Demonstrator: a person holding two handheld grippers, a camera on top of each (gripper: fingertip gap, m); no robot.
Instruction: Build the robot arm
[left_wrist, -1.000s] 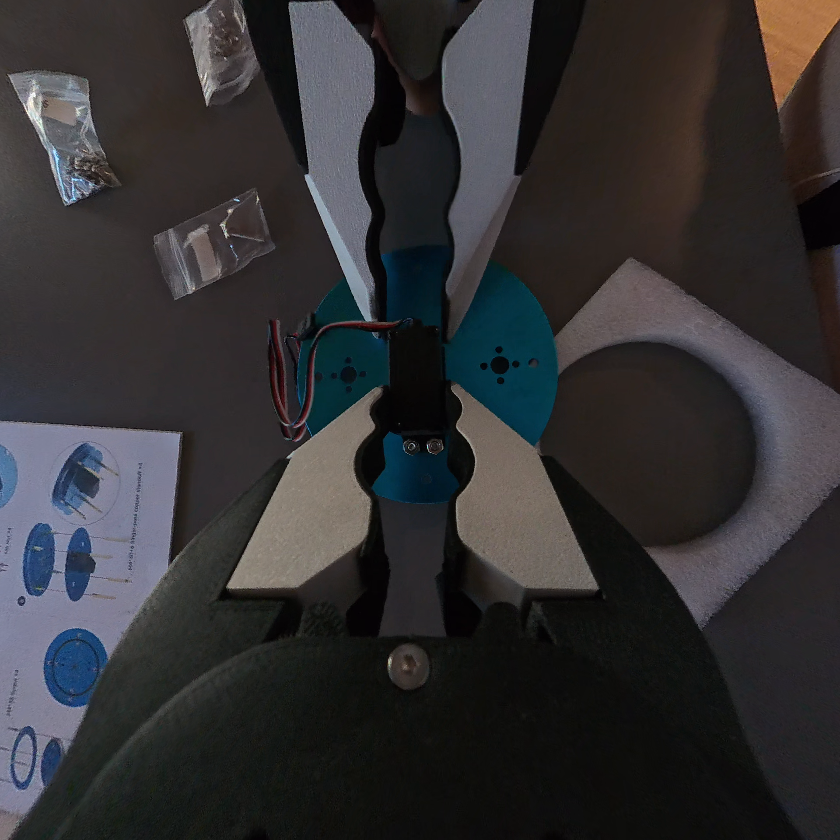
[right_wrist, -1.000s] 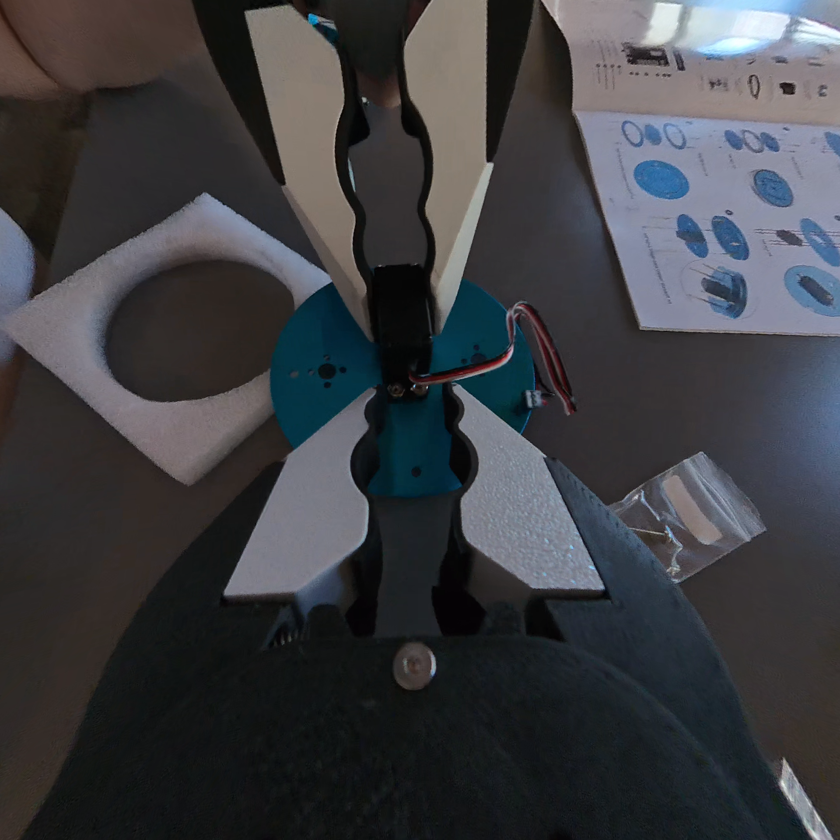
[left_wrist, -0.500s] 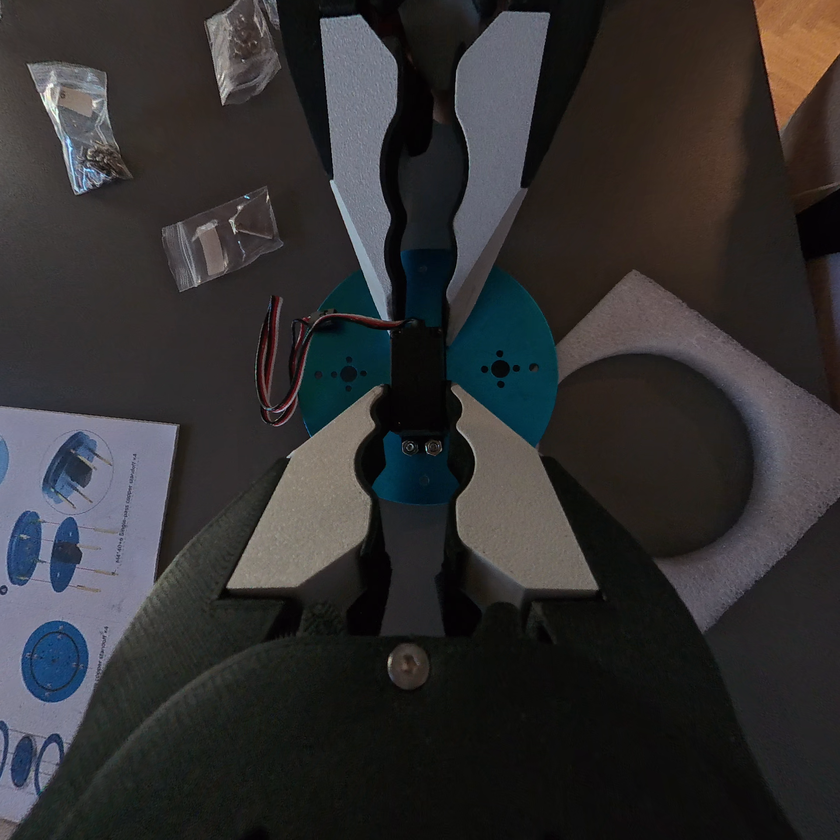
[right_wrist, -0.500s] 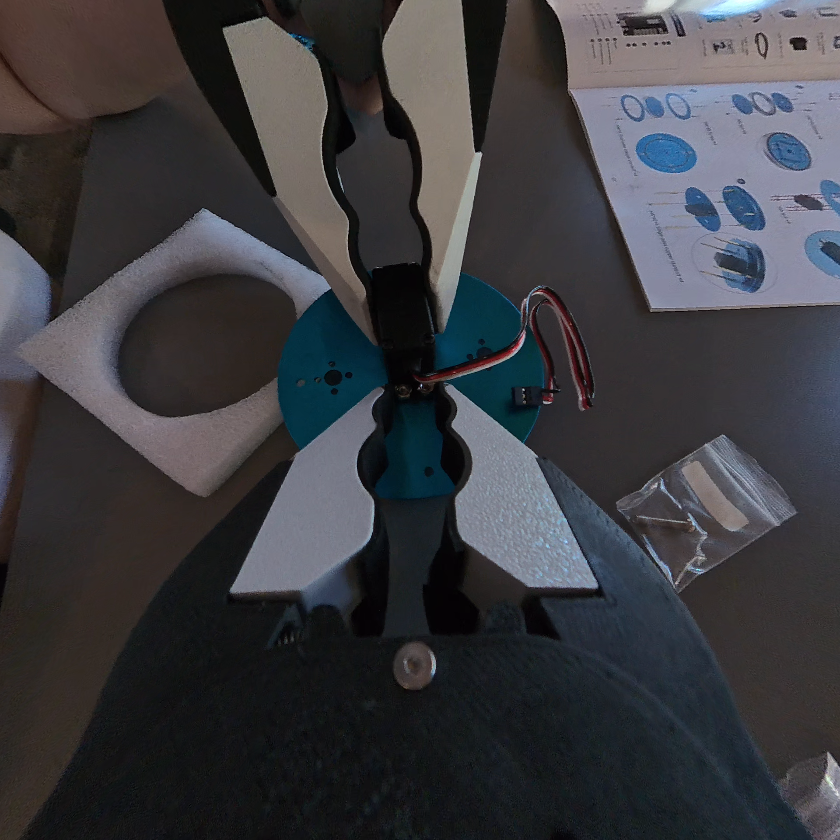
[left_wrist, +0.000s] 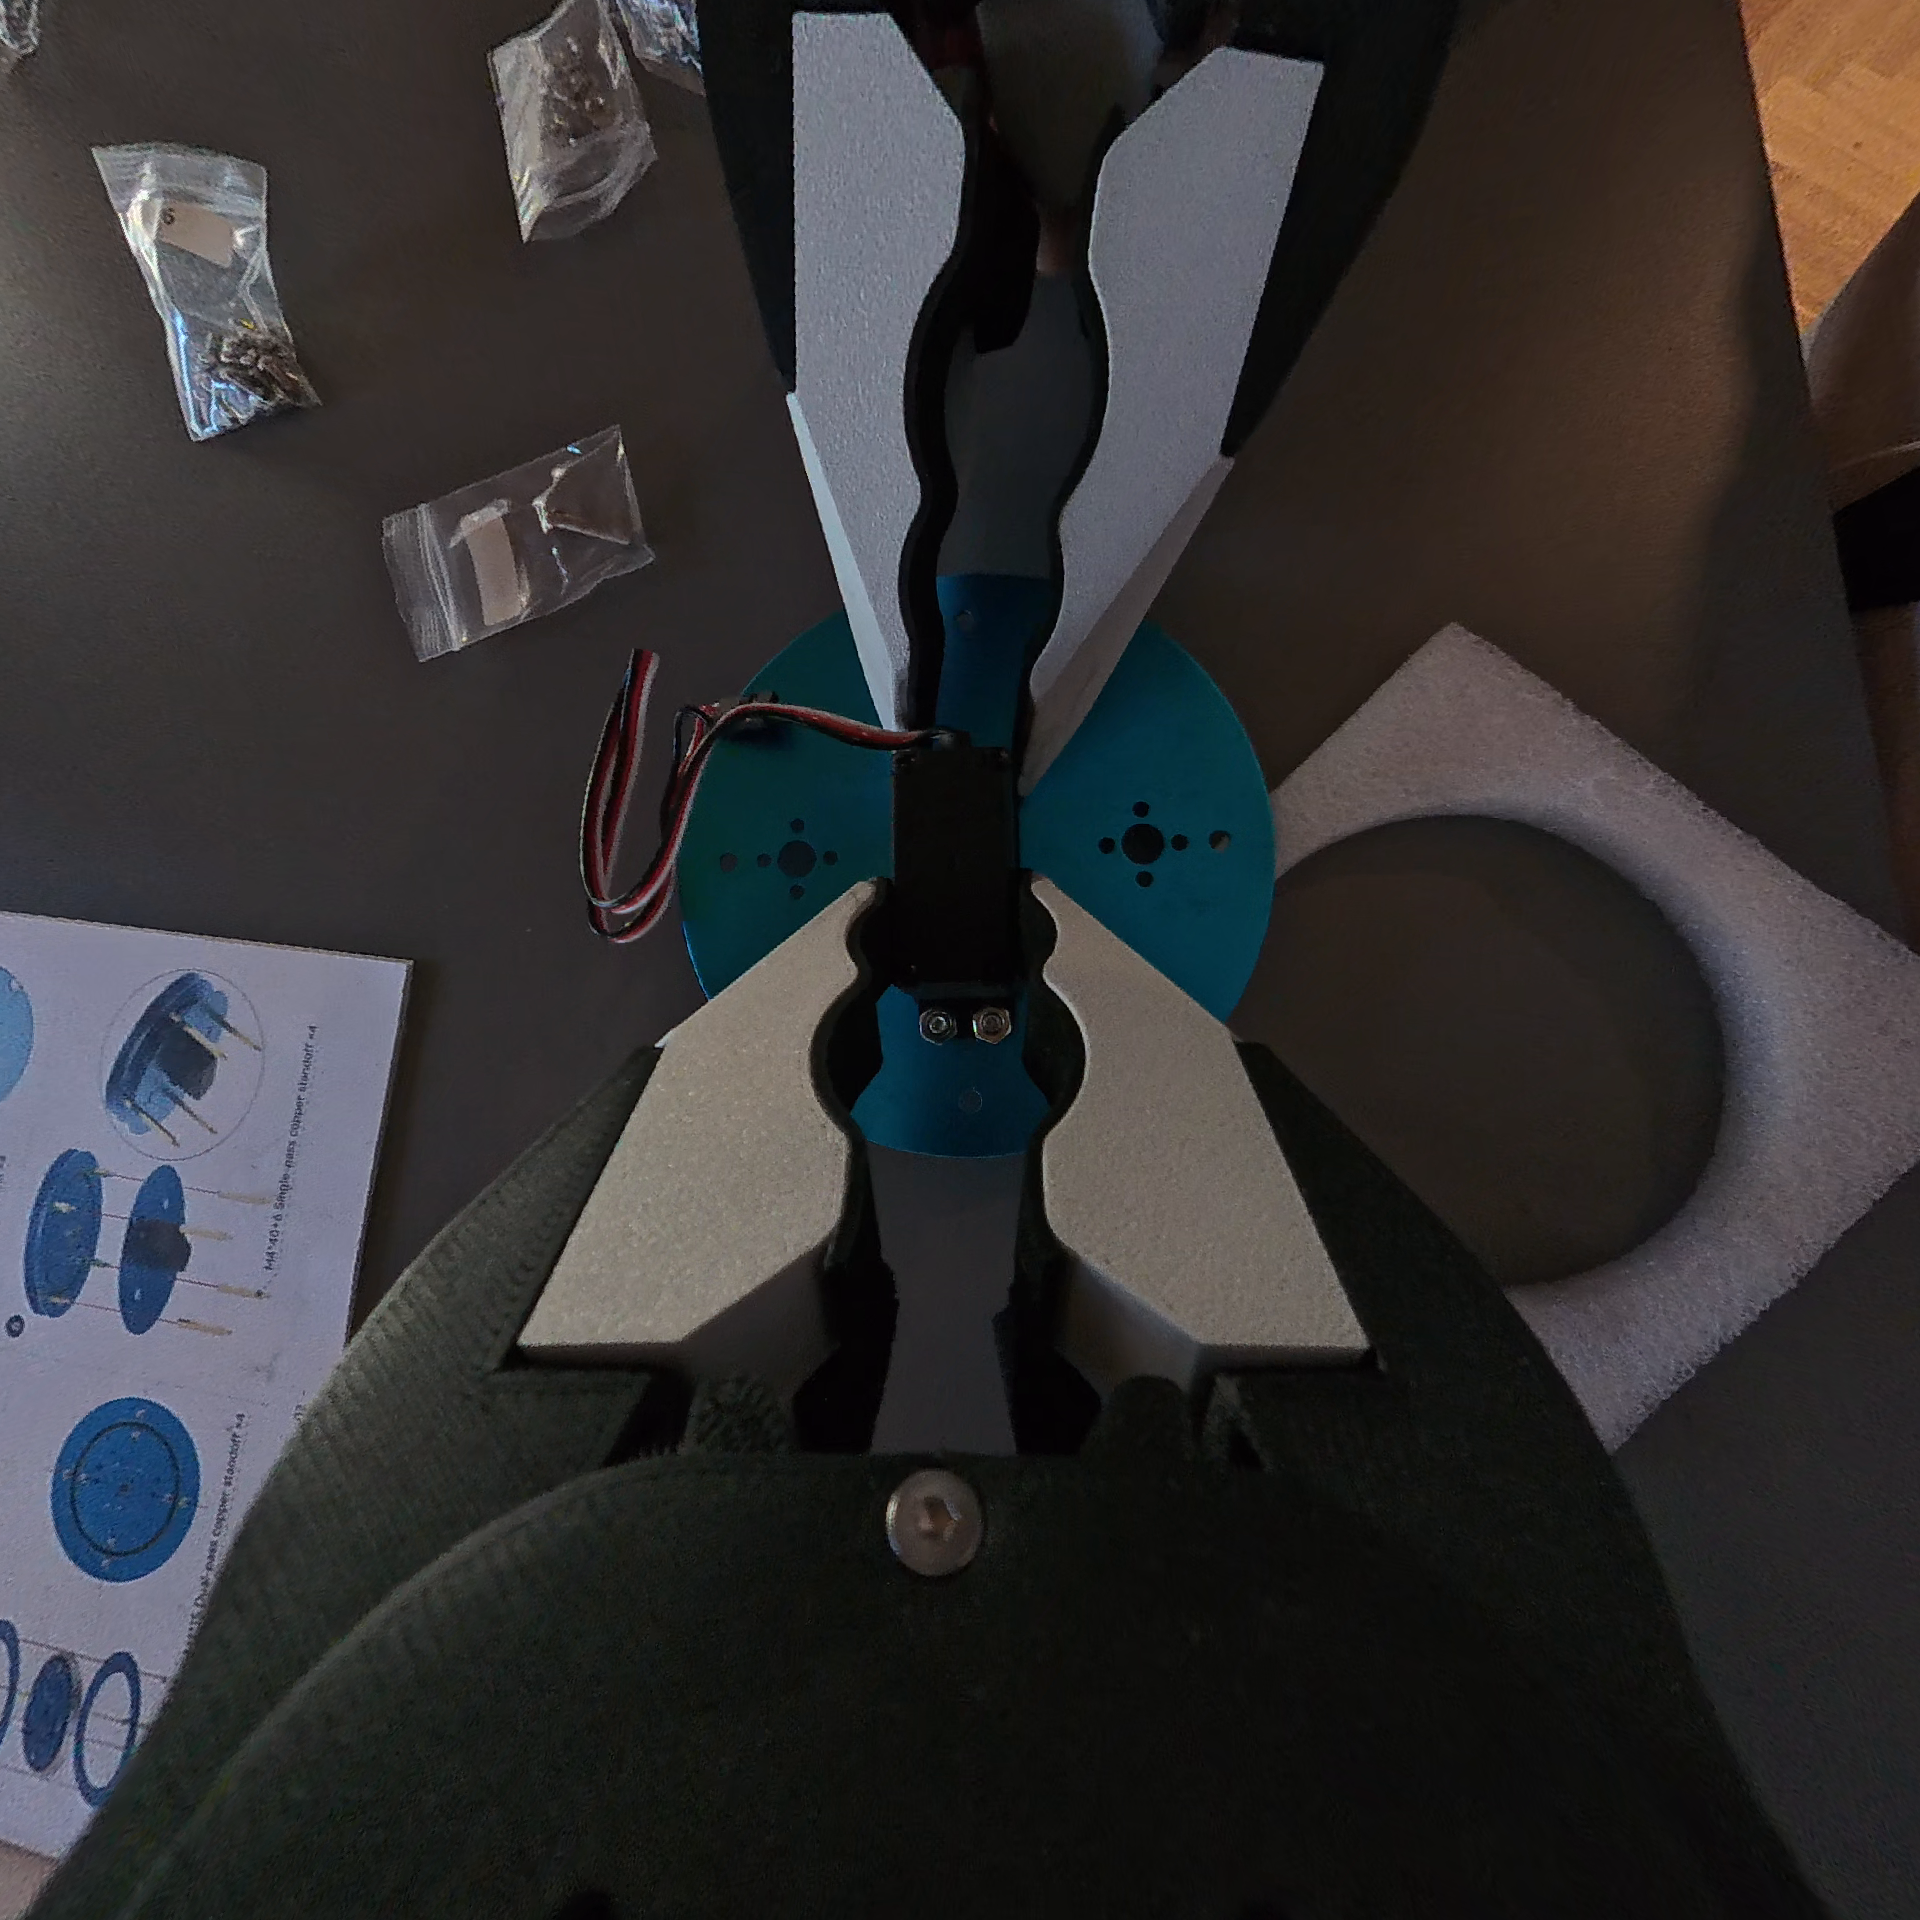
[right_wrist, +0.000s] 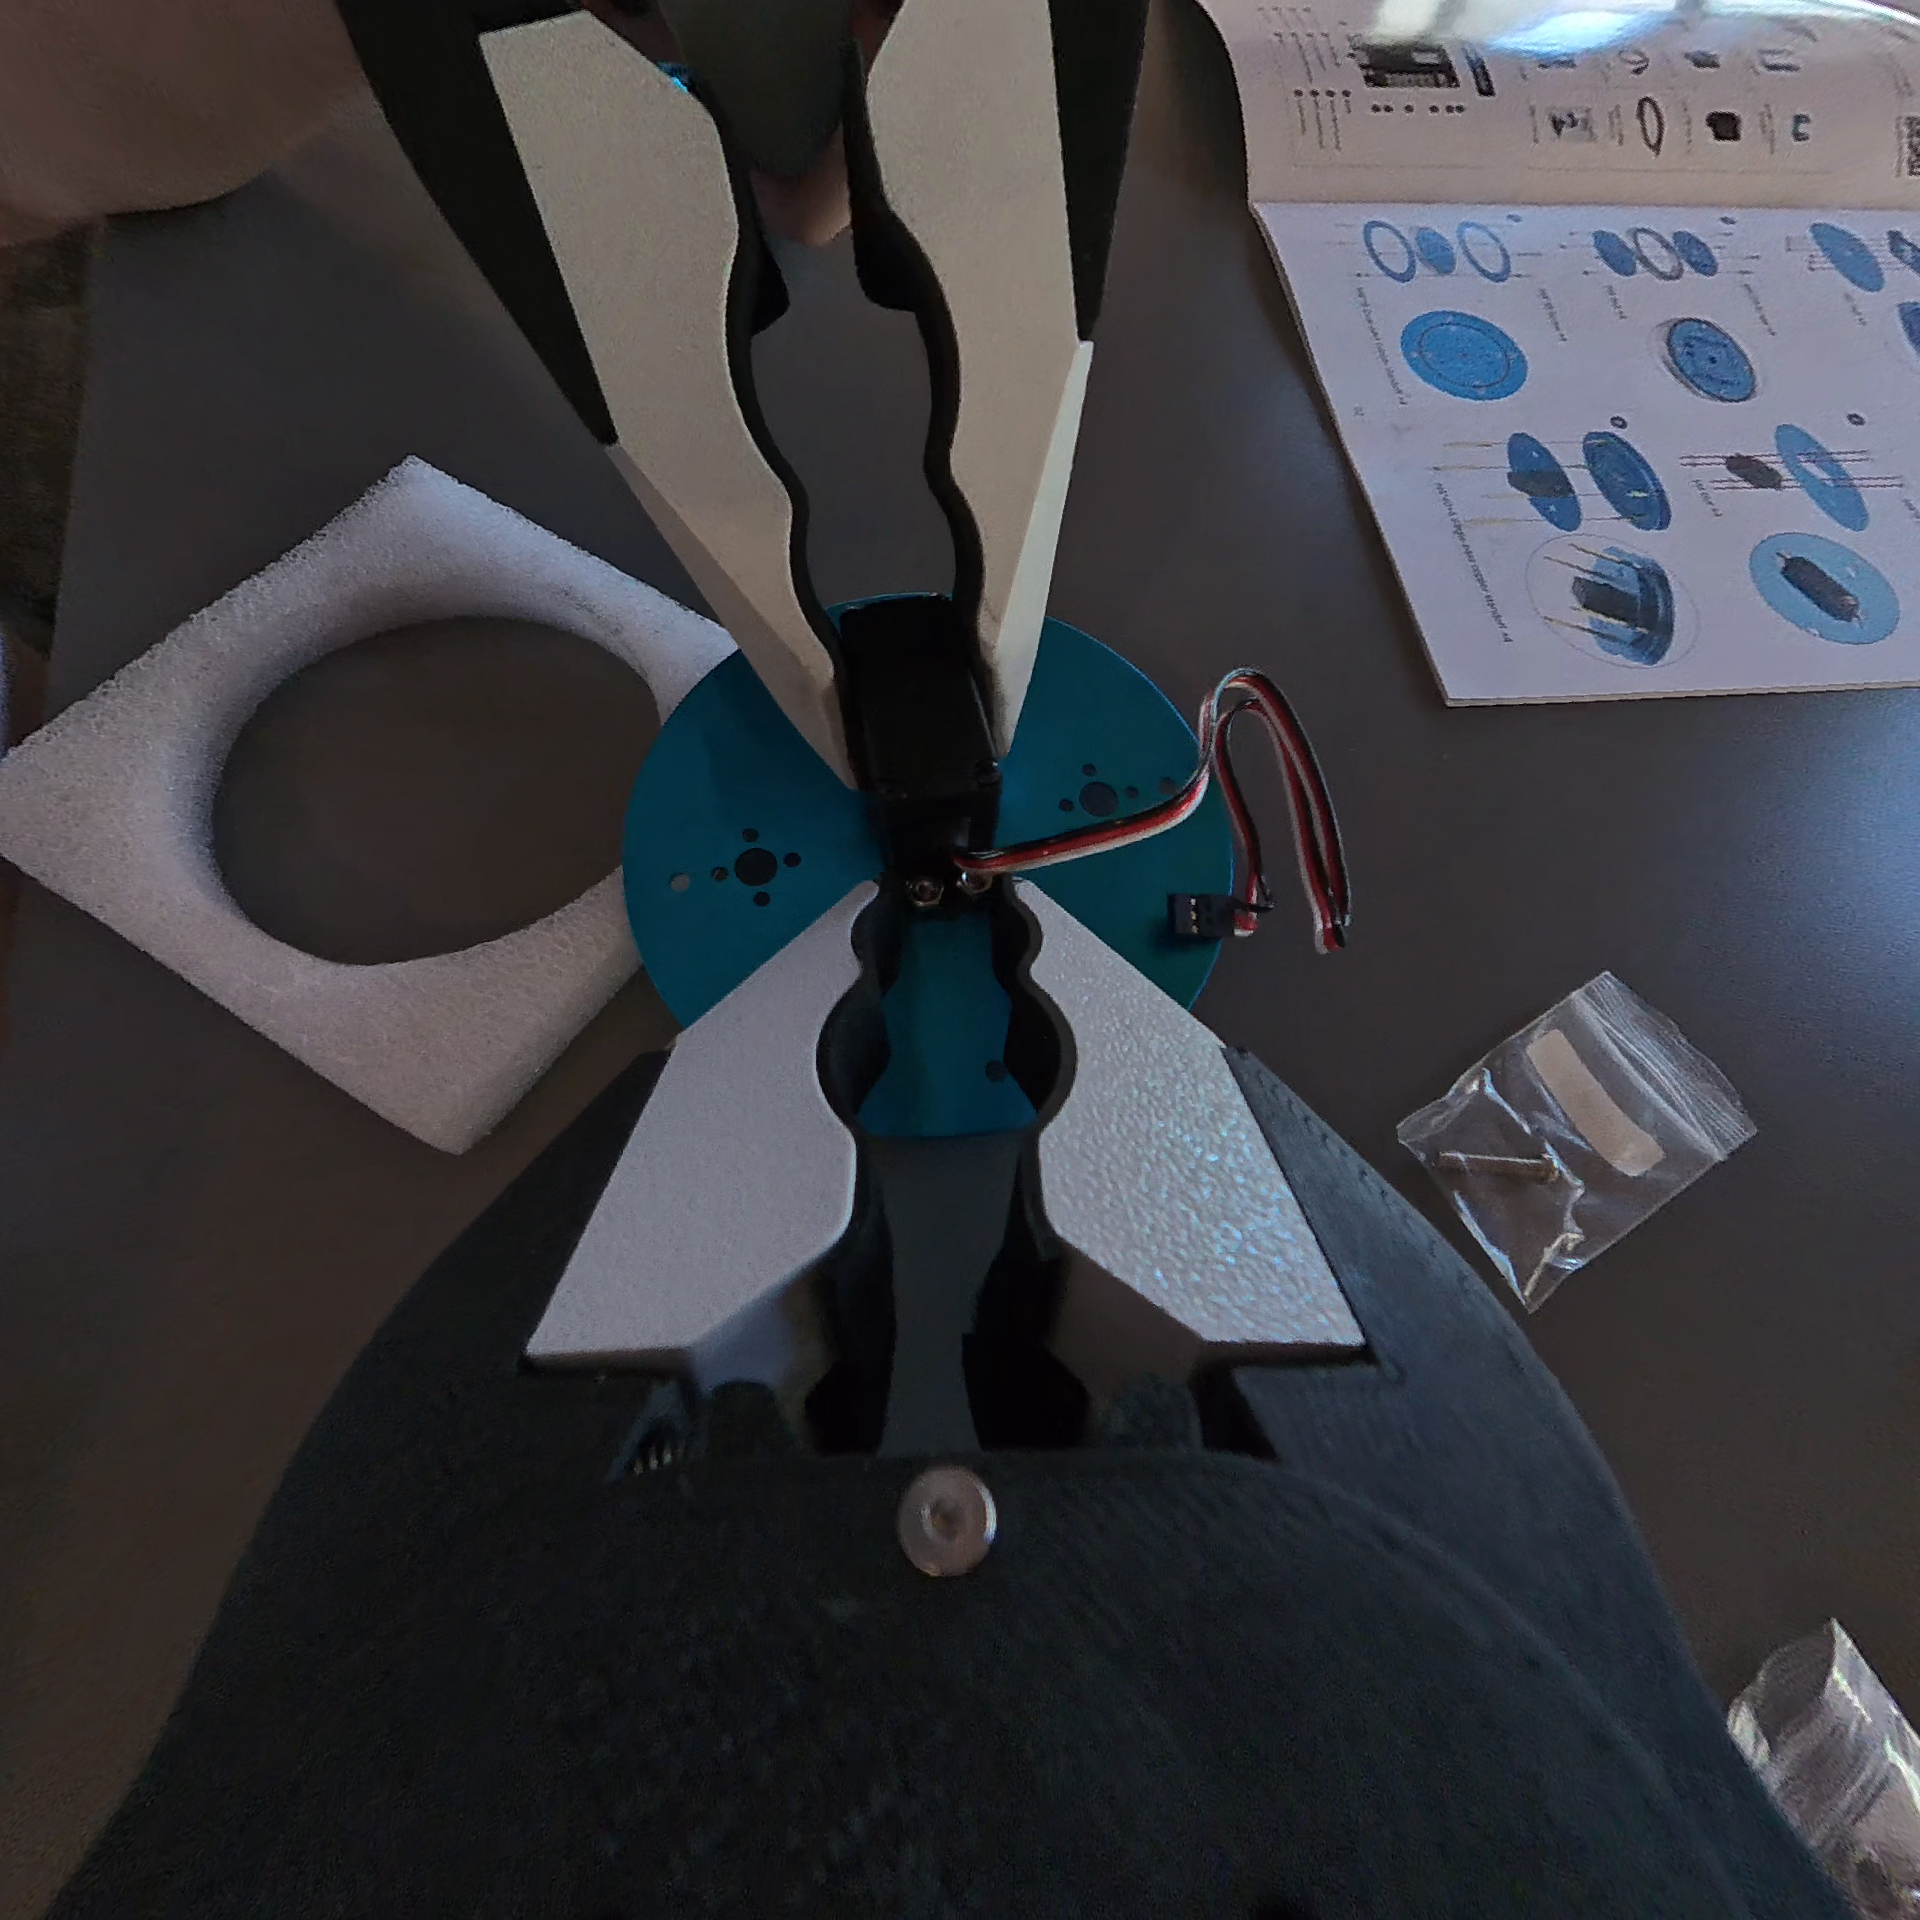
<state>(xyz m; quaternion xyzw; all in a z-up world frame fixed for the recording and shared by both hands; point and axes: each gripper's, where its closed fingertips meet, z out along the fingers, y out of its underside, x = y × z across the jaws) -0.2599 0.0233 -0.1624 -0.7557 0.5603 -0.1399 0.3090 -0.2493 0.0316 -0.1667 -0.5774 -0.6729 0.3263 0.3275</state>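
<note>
A round blue metal disc (left_wrist: 1164, 935) carries a black servo (left_wrist: 951, 862) across its middle, with two nuts (left_wrist: 961, 1025) at the servo's near end. A red, white and black cable (left_wrist: 623, 831) loops off to the left. My left gripper (left_wrist: 956, 888) is shut on the sides of the servo. My right gripper (left_wrist: 961, 732) faces it from the far side, shut on the servo's cable end. In the right wrist view my right gripper (right_wrist: 948, 891) pinches the servo (right_wrist: 914, 707) at its near end. There my left gripper (right_wrist: 920, 738) clamps it from beyond, over the disc (right_wrist: 727, 790), with the cable (right_wrist: 1278, 790) to the right.
A white foam sheet with a round hole (left_wrist: 1818, 1039) lies beside the disc, left of it in the right wrist view (right_wrist: 364, 1039). A printed instruction sheet (left_wrist: 156, 1195) (right_wrist: 1610, 416) and small clear bags of hardware (left_wrist: 514, 540) (left_wrist: 208, 291) (right_wrist: 1579, 1132) lie on the dark table (left_wrist: 312, 727). The tips of both grippers are at nearly the same place.
Both grippers keep their hold on the servo. In the left wrist view the right gripper has swung to the right, and the cable loop has shifted and opened out.
</note>
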